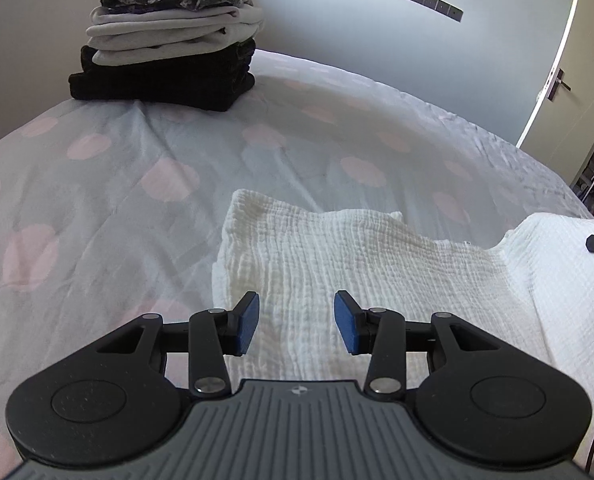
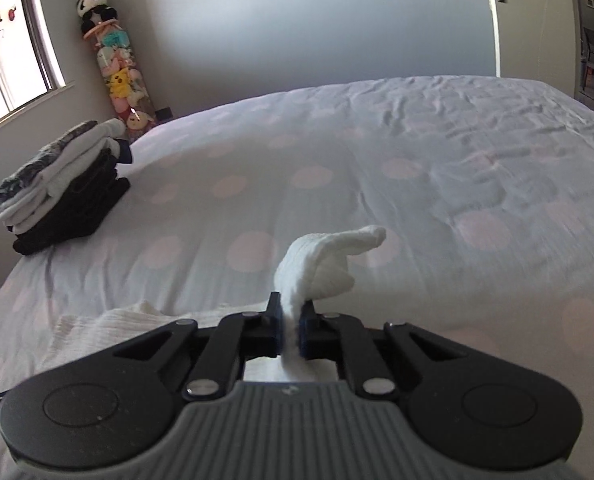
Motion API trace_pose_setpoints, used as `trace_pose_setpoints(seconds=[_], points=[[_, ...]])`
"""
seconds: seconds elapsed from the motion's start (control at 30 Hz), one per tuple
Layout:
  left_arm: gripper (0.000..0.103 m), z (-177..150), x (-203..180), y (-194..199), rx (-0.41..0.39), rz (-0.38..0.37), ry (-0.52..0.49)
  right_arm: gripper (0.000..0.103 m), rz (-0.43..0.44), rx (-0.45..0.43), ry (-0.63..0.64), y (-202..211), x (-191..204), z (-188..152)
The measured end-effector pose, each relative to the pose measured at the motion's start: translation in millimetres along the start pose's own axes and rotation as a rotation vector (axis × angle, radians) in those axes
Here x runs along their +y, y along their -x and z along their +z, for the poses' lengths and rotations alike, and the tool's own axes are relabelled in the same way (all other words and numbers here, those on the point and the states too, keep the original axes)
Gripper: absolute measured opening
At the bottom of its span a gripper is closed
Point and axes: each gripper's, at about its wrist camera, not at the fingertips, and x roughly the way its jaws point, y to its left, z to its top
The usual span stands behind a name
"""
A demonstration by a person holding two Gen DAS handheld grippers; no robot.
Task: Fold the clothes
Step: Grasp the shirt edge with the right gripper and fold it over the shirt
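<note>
Bed: a wide bed under a pale cover with faint pink dots carries everything; most of its surface is bare.
Finished stack: a pile of folded clothes sits near the bed's far left corner, black pieces at the bottom, grey-white ones above, a dark patterned one on top. These look done.
Garment in hand: a white crinkled cloth lies along the near edge of the bed, well apart from the stack. It is partly doubled over, with a folded edge on its left side, and its right part runs on toward the near right corner.
Left gripper: the left gripper hovers over the near part of the cloth, jaws wide apart, holding nothing.
Right gripper: the right gripper has its jaws clamped on a bunched corner of the white cloth, which sticks up and flops forward beyond the fingertips.
Progress: several items appear finished; this cloth seems mid-fold.
Left to do: likely carrying the pinched corner across, flattening the cloth, then moving it to the stack.
</note>
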Motion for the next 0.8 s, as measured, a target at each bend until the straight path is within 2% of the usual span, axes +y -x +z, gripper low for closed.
trace_pose_setpoints(seconds=[0.17, 0.4, 0.57, 0.8], points=[[0.046, 2.9, 5.2, 9.1, -0.004, -0.007, 0.023, 0.009, 0.095, -0.005, 0.017, 3.7, 64.4, 9.4], [0.046, 7.2, 22.9, 23.3, -0.012, -0.003, 0.088, 0.009, 0.210, 0.033, 0.062, -17.5, 158.4, -1.2], [0.046, 7.2, 41.3, 25.6, 0.003, 0.012, 0.152, 0.009, 0.256, 0.086, 0.121, -41.8, 221.4, -27.0], [0.046, 6.5, 57.1, 20.6, 0.050, 0.064, 0.185, 0.009, 0.246, 0.206, 0.189, -85.1, 265.3, -68.8]])
